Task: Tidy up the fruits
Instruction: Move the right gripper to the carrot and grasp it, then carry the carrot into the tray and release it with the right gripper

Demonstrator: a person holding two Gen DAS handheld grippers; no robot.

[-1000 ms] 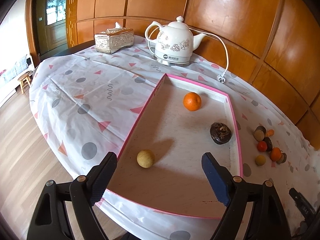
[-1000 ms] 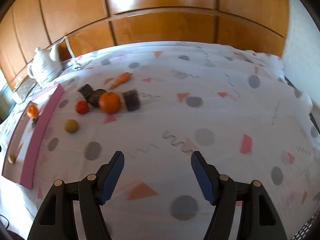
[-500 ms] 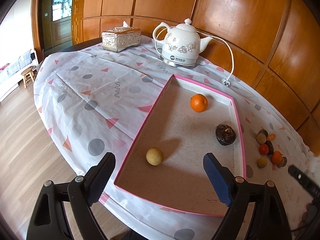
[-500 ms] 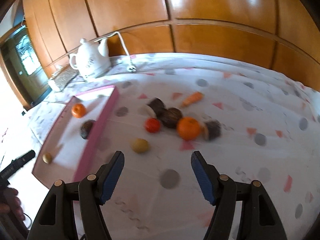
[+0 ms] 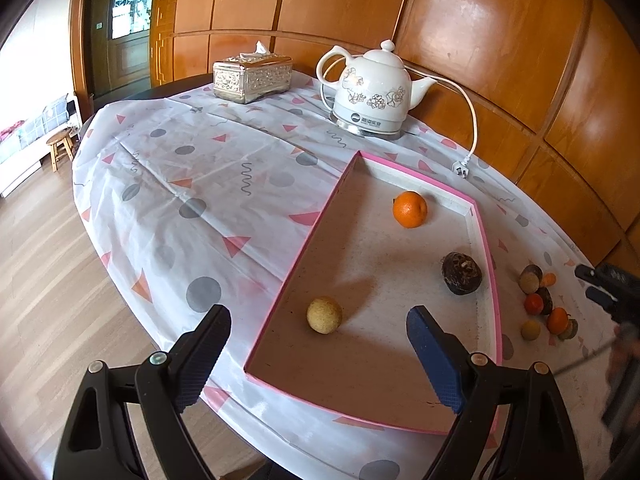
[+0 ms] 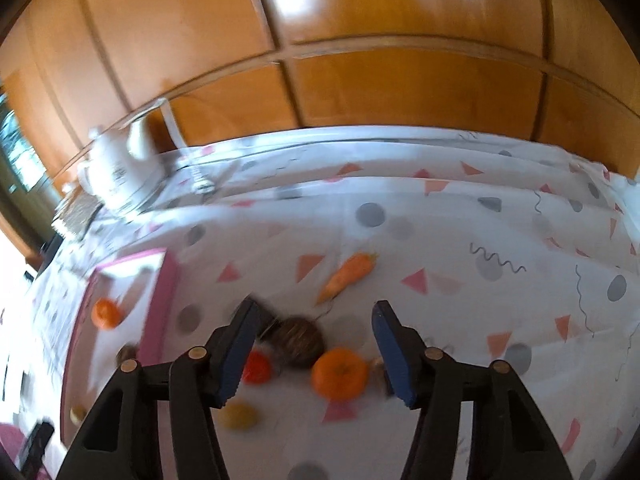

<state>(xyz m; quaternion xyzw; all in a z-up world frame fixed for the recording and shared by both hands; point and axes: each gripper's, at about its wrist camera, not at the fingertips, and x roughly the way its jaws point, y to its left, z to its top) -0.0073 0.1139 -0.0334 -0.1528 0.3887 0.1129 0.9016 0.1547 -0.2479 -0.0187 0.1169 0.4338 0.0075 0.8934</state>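
Observation:
A pink-rimmed tray (image 5: pixel 312 240) lies on the patterned tablecloth. It holds an orange (image 5: pixel 409 209), a dark brown fruit (image 5: pixel 461 273) and a small yellow fruit (image 5: pixel 324 315). My left gripper (image 5: pixel 318 354) is open and empty, above the tray's near end. A pile of small fruits (image 5: pixel 542 308) lies right of the tray. In the blurred right wrist view my right gripper (image 6: pixel 312 350) is open and empty over that pile: an orange (image 6: pixel 340 374), a dark brown fruit (image 6: pixel 298 342), a red fruit (image 6: pixel 257 367), a yellow fruit (image 6: pixel 238 416) and a carrot (image 6: pixel 346 276).
A white electric kettle (image 5: pixel 374 90) with its cord and plug (image 5: pixel 460 168) stands behind the tray. A silver tissue box (image 5: pixel 252 78) sits at the far left. The table edge drops to a wooden floor (image 5: pixel 44 280) on the left. Wood panelling backs the table.
My right gripper has swung and moved in over the fruit pile, which now sits between its fingers in view. My left gripper has drawn back a little from the tray, still open.

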